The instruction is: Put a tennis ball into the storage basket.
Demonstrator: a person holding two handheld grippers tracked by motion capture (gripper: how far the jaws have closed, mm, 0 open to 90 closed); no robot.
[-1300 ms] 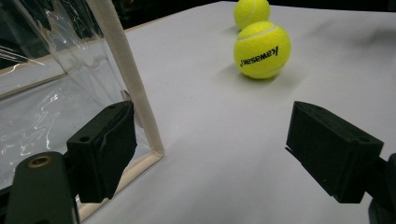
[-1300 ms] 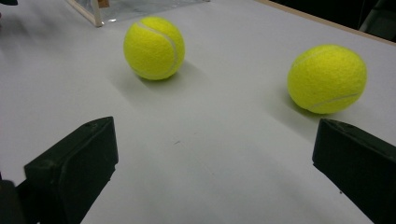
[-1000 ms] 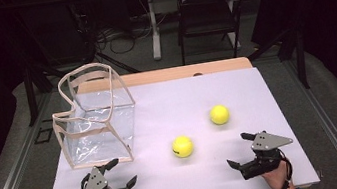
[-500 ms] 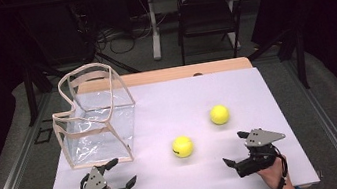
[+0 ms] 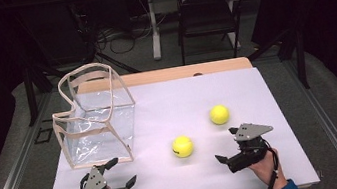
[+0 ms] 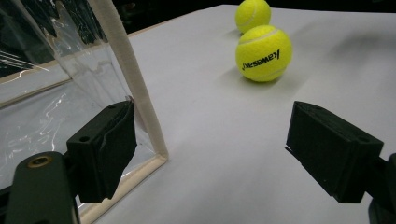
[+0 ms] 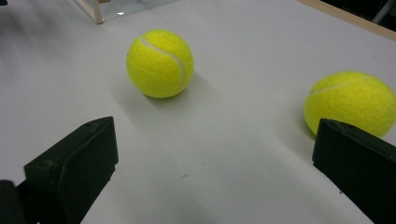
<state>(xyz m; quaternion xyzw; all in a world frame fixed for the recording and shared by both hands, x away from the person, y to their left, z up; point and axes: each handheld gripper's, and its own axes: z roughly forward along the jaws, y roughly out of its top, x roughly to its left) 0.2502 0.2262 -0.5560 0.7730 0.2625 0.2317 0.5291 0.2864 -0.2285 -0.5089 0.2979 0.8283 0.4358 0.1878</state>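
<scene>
Two yellow tennis balls lie on the white table: a near ball point(image 5: 183, 146) at the centre front and a far ball point(image 5: 219, 114) to its right. My right gripper point(image 5: 225, 145) stands open just right of the near ball and touches neither. In the right gripper view the near ball point(image 7: 160, 64) lies ahead on the left, and the far ball point(image 7: 348, 102) sits just beyond the right jaw. My left gripper point(image 5: 121, 172) rests open at the front left, near the corner of a clear plastic bag point(image 5: 94, 115). In the left gripper view both balls point(image 6: 264, 53) point(image 6: 252, 14) lie ahead.
The clear bag with beige trim point(image 6: 126, 70) stands upright and open-topped at the table's left. A wooden edge point(image 5: 163, 75) runs along the far side of the table. A dark chair point(image 5: 205, 18) and cables sit on the floor beyond.
My right gripper has shifted a little to the left, closer to the near ball. The left gripper, the balls and the bag have not moved.
</scene>
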